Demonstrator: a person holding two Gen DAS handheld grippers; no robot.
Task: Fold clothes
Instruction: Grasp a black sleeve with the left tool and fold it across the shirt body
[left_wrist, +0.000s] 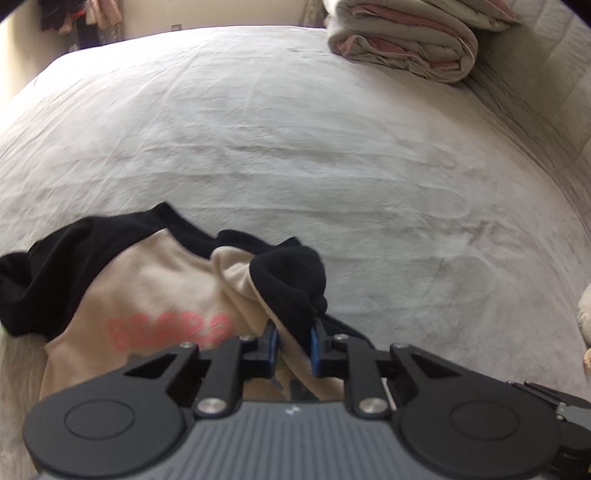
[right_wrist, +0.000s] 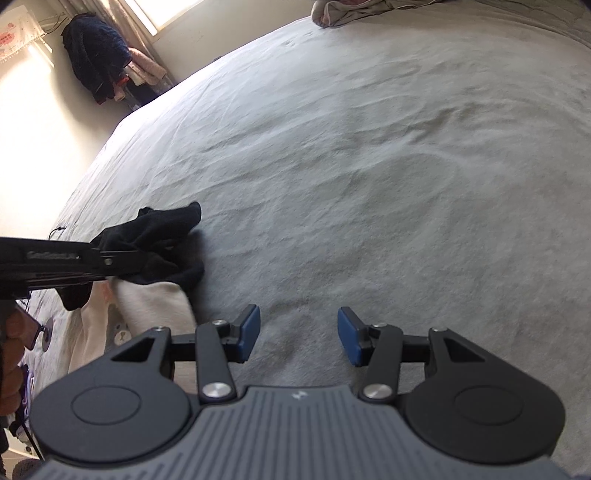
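One view shows L gripper (left_wrist: 293, 345) pinching shirt (left_wrist: 147, 295); other, R gripper (right_wrist: 295, 334) empty.

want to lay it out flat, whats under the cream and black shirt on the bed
The cream and black shirt lies bunched on the pale bedsheet, one fold pinched in the left gripper. Only sheet shows around it; whatever lies directly beneath is covered by the cloth.

A wide bed (right_wrist: 369, 166) fills the room, covered in a pale, wrinkled sheet. A folded beige and pink quilt (left_wrist: 406, 40) lies at its far end. Beyond the bed stands a cream wall (right_wrist: 177, 48) with a bright window (right_wrist: 166, 11) (daylight washes in), and dark clothes hang (right_wrist: 96, 59) in the corner.
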